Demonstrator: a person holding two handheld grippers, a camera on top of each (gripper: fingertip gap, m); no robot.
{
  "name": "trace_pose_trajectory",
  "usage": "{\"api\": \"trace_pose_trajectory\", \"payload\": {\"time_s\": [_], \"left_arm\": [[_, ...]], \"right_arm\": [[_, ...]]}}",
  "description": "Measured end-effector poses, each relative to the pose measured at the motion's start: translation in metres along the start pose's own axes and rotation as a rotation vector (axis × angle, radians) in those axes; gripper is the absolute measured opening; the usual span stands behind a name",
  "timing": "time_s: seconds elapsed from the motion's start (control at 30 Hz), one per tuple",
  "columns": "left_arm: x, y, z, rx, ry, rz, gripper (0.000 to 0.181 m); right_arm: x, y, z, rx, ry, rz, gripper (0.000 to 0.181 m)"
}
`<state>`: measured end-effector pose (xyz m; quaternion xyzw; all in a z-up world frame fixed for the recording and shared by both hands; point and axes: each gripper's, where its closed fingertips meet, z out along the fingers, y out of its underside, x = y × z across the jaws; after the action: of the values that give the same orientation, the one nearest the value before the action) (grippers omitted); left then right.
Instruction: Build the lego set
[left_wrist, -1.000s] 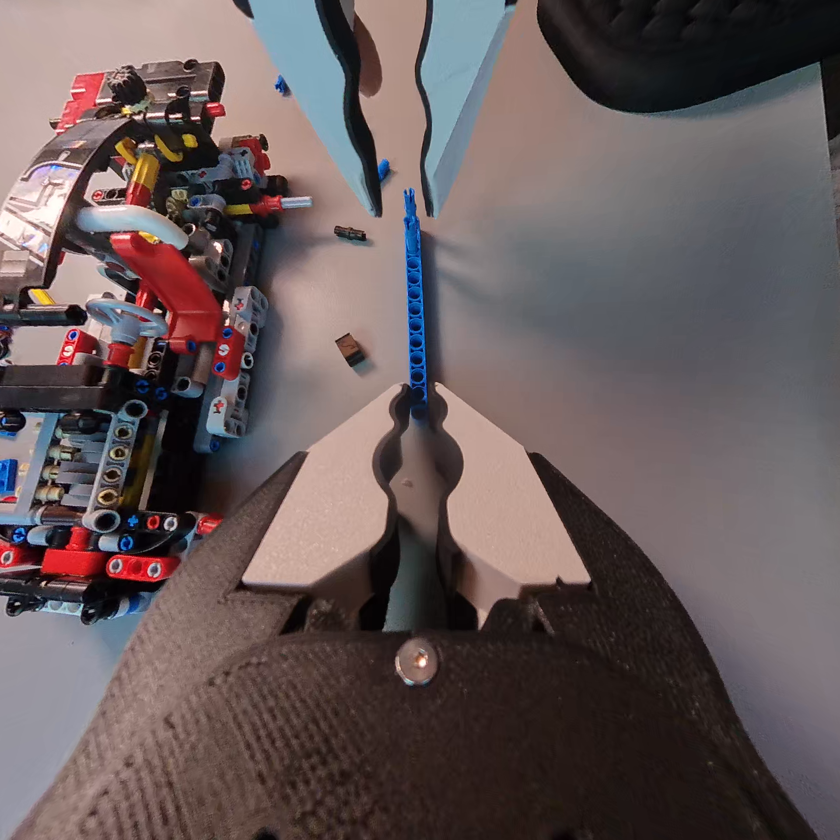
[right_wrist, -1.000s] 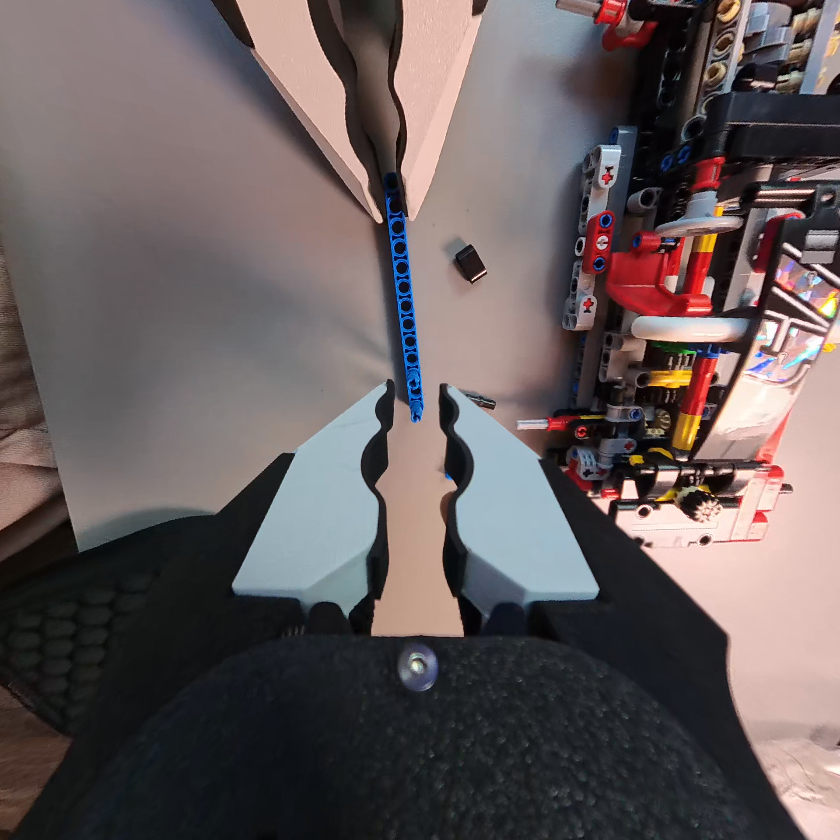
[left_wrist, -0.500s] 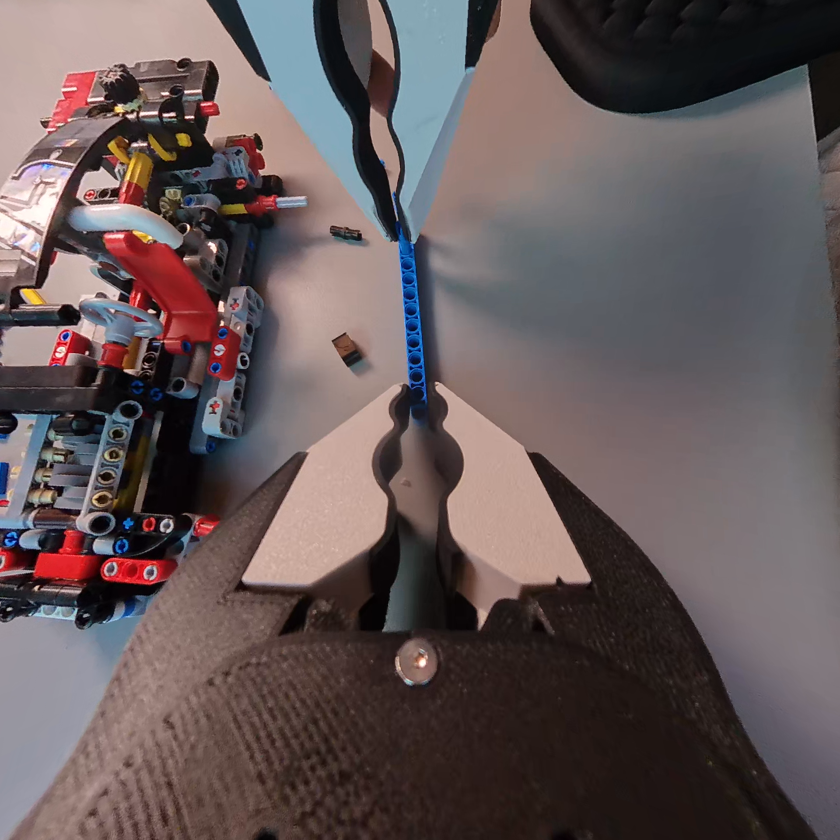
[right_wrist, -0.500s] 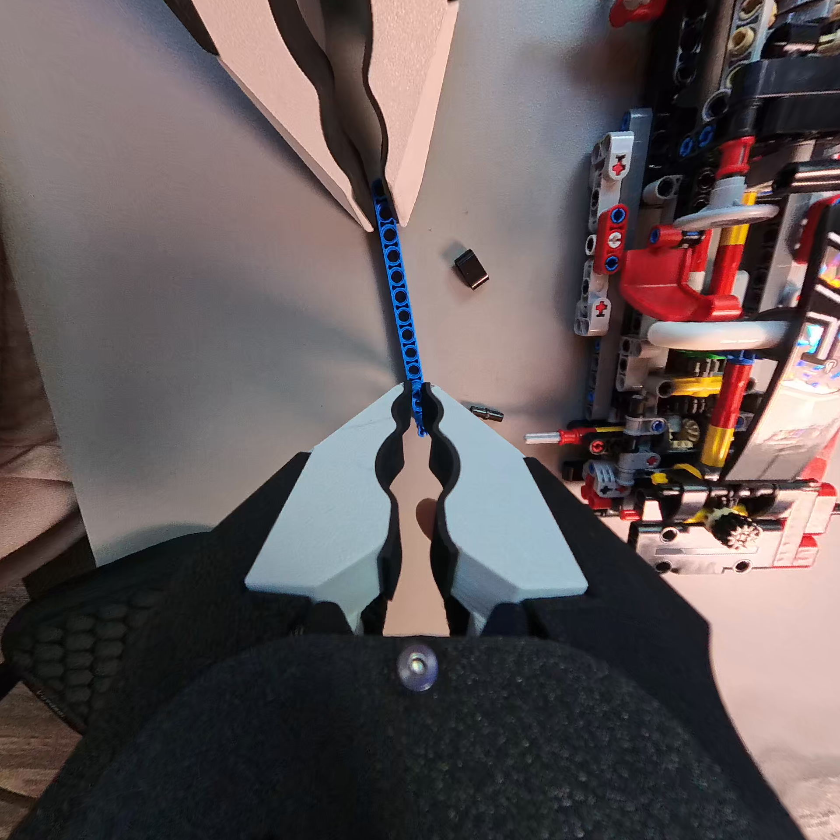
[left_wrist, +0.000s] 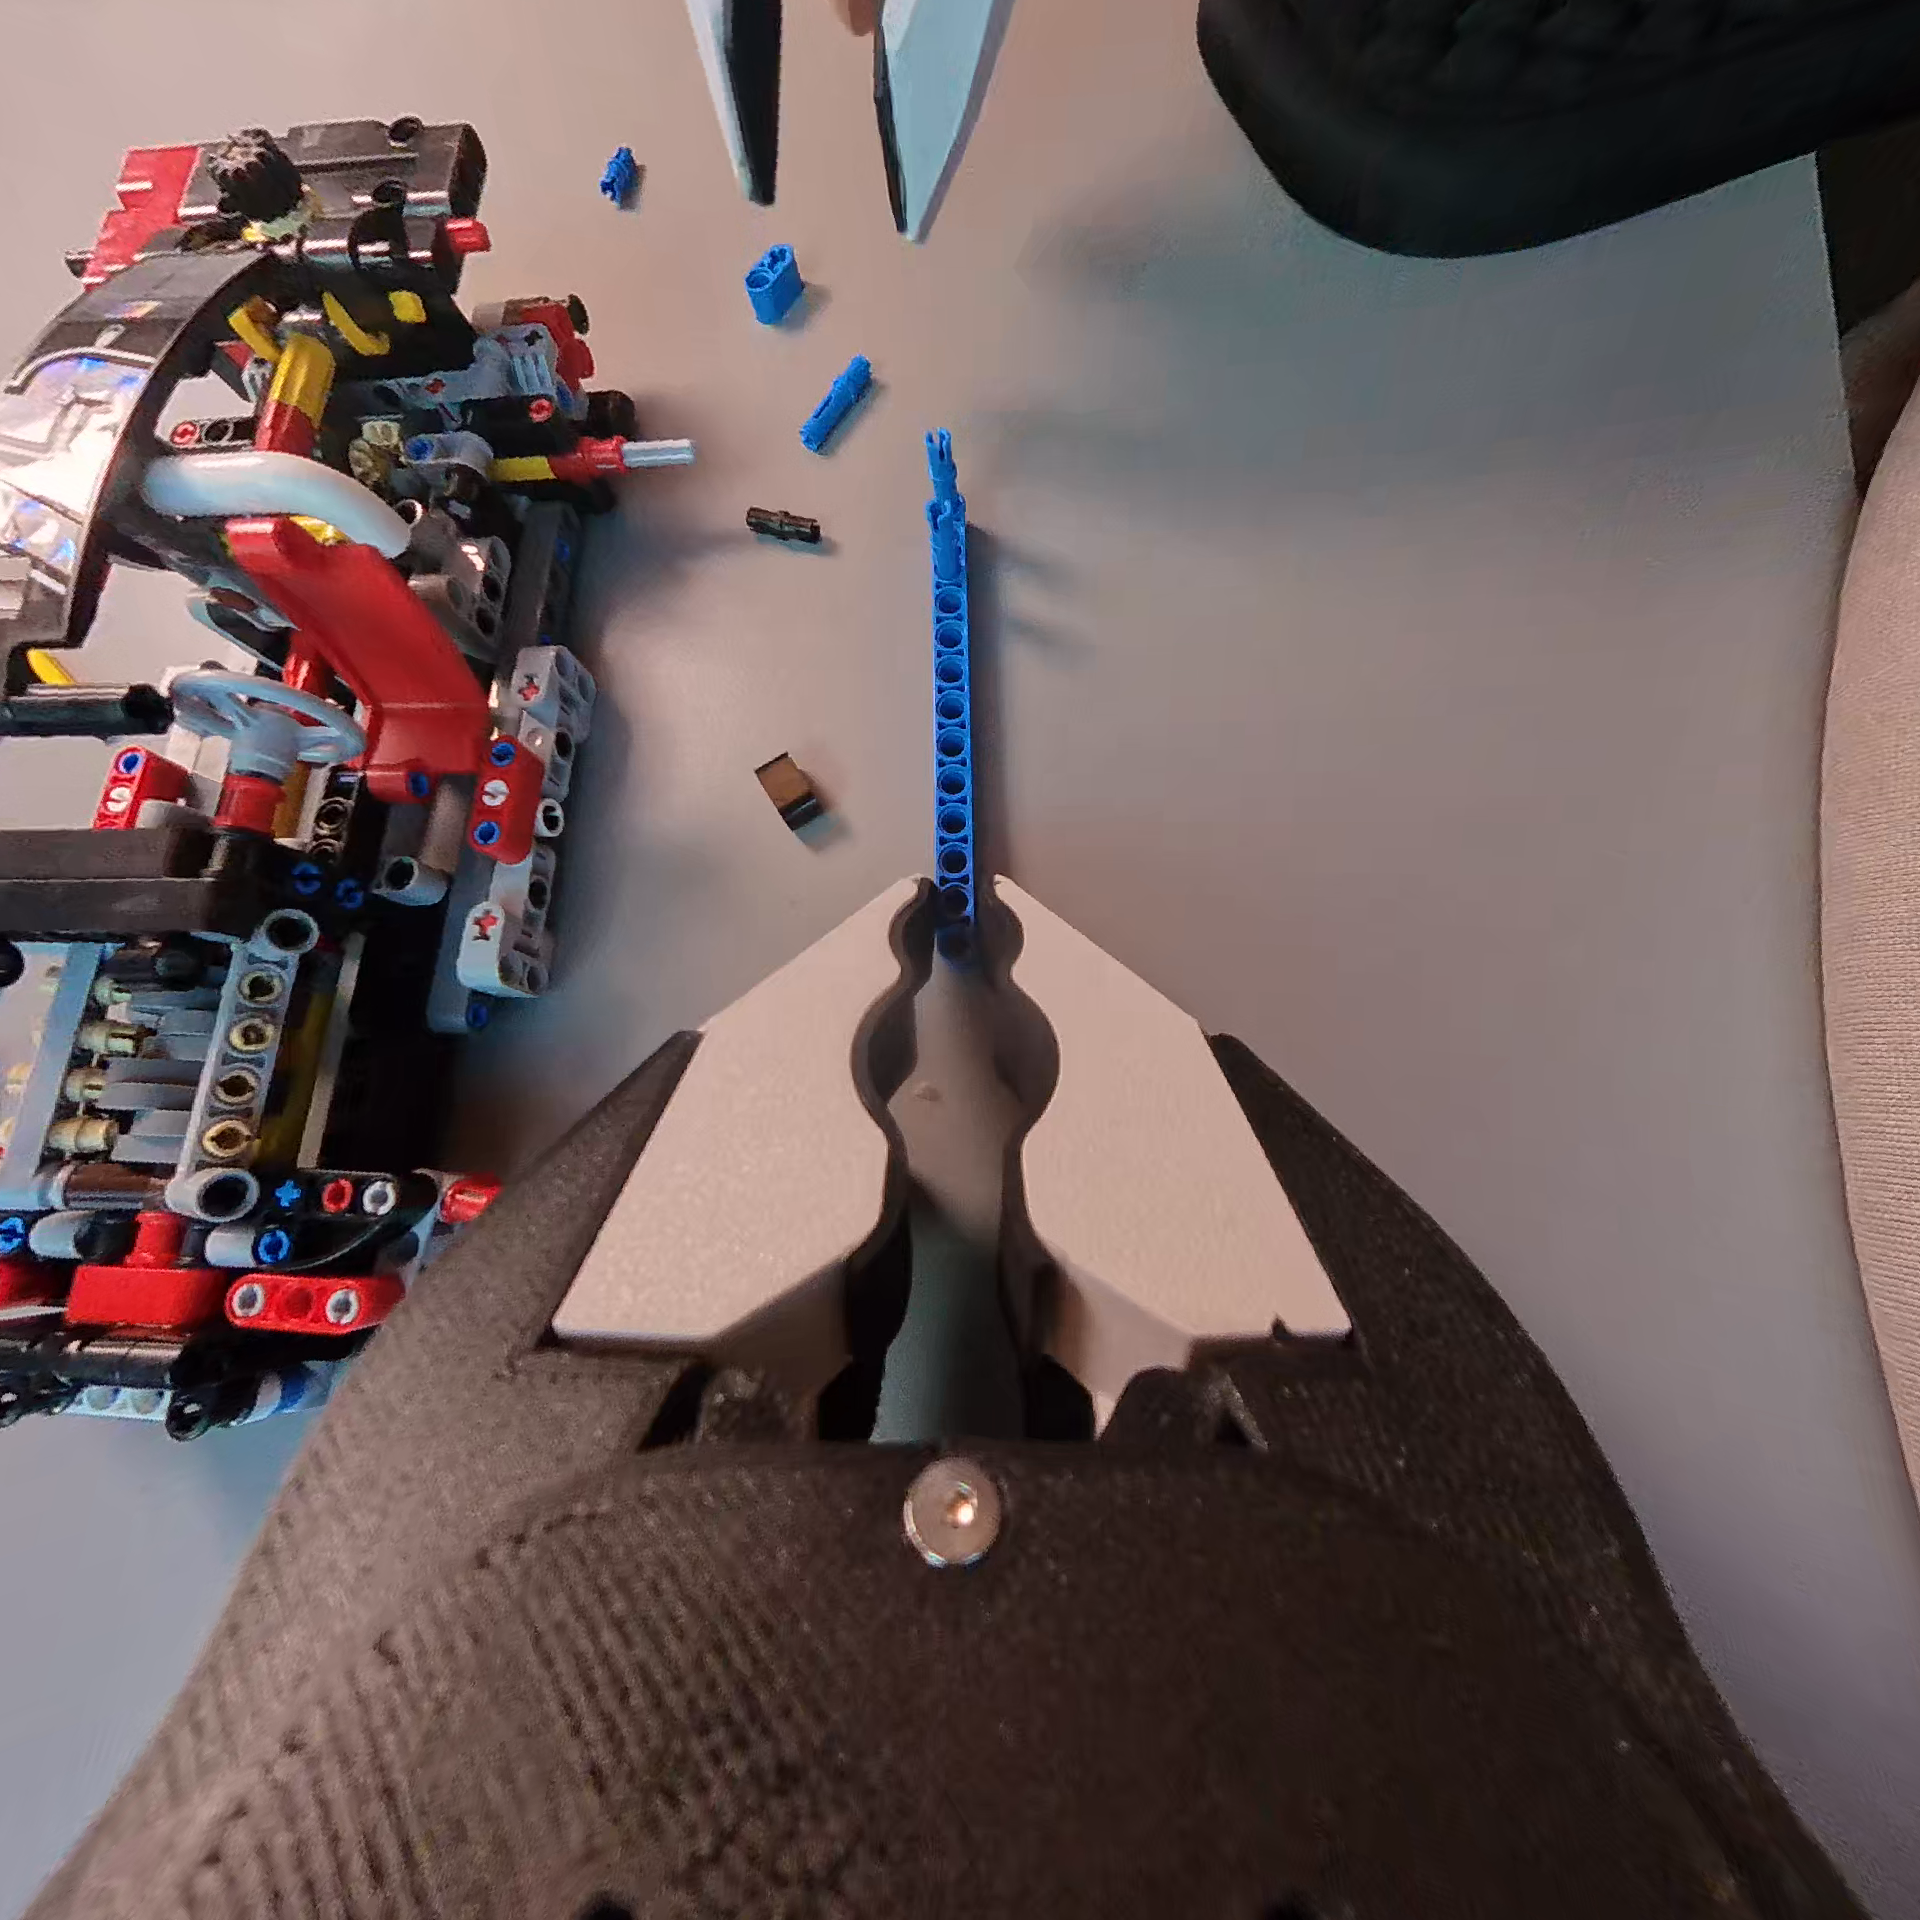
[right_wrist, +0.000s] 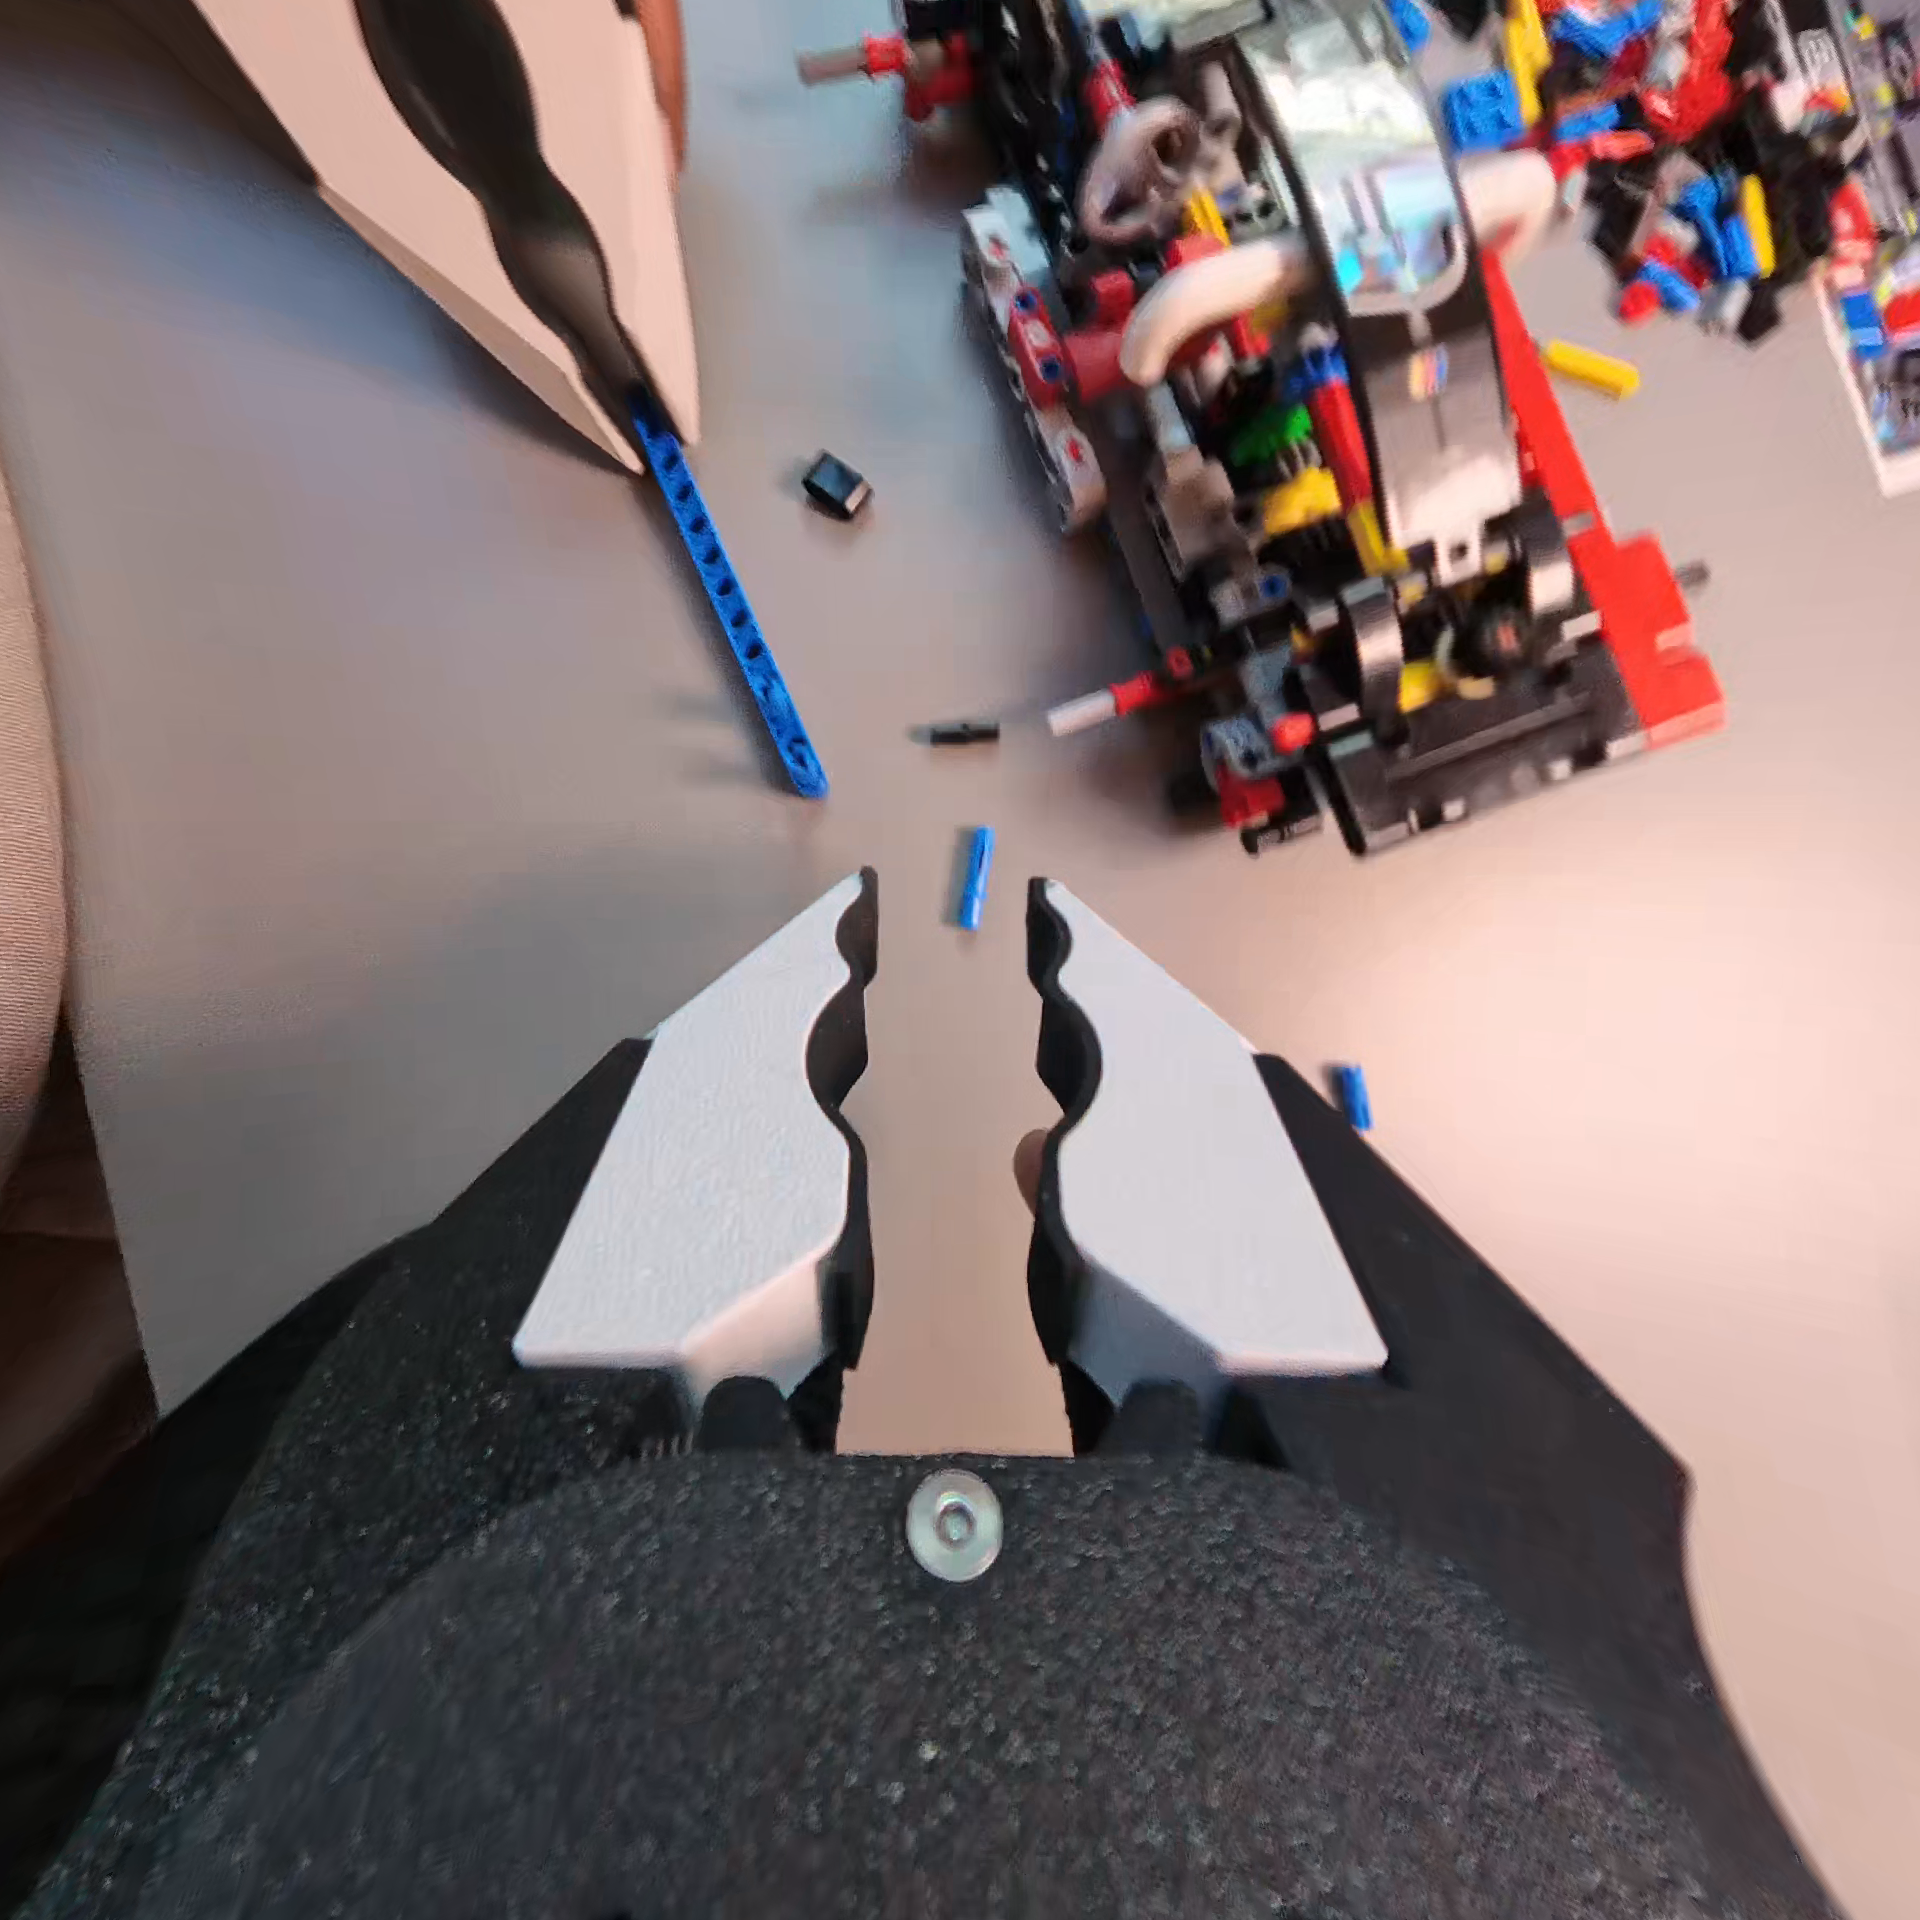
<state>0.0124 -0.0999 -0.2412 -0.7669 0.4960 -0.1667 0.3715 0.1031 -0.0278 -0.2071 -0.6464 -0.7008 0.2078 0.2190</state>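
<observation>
Lego fills the left edge of your left wrist view: the half-built red, black and grey Technic vehicle (left_wrist: 260, 727) stands on the pale grey tabletop (left_wrist: 1403, 727). Just right of it lie a short black connector pin (left_wrist: 783, 524) and a small black angled piece (left_wrist: 792, 794), with a stubby blue cylindrical connector (left_wrist: 773, 283) and a slim blue pin (left_wrist: 836, 403) above them toward the top of the frame. At frame centre your left gripper (left_wrist: 954, 914) is clamped on the near end of the long blue perforated beam (left_wrist: 951, 707), which runs straight up the frame and carries a blue pin at its far tip. Your right gripper (left_wrist: 831, 197) shows at the top centre, its fingers parted and clear of the beam. In your right wrist view, the beam (right_wrist: 727, 603) slants from the upper left, where the left gripper (right_wrist: 655, 410) pinches it, down toward the centre. Your right gripper (right_wrist: 951, 904) sits at lower centre with a moderate gap between its fingers, holding nothing; the slim blue pin (right_wrist: 971, 875) lies on the table just beyond the tips. Another small blue pin (right_wrist: 1351, 1093) lies right of the gripper, and the vehicle (right_wrist: 1351, 468) occupies the upper right, with a pile of loose coloured pieces (right_wrist: 1704, 156) beyond it.
</observation>
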Motion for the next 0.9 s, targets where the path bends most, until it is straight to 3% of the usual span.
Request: {"api": "trace_pose_trajectory", "payload": {"time_s": [0.17, 0.4, 0.7, 0.9], "left_arm": [[0.003, -0.003, -0.001, 0.006, 0.016, 0.011, 0.014], [-0.004, -0.016, -0.007, 0.123, 0.070, -0.083, 0.020], [0.000, -0.007, -0.005, 0.074, 0.092, -0.059, 0.022], [-0.003, -0.001, -0.001, 0.030, 0.051, -0.029, 0.012]], "right_arm": [[0.005, 0.028, -0.001, 0.056, 0.048, 0.091, 0.020], [0.001, 0.014, 0.022, 0.077, 0.028, 0.068, 0.017], [0.007, 0.013, 0.031, 0.043, 0.036, 0.043, 0.016], [0.006, 0.014, 0.032, 0.027, 0.036, 0.030, 0.015]]}}
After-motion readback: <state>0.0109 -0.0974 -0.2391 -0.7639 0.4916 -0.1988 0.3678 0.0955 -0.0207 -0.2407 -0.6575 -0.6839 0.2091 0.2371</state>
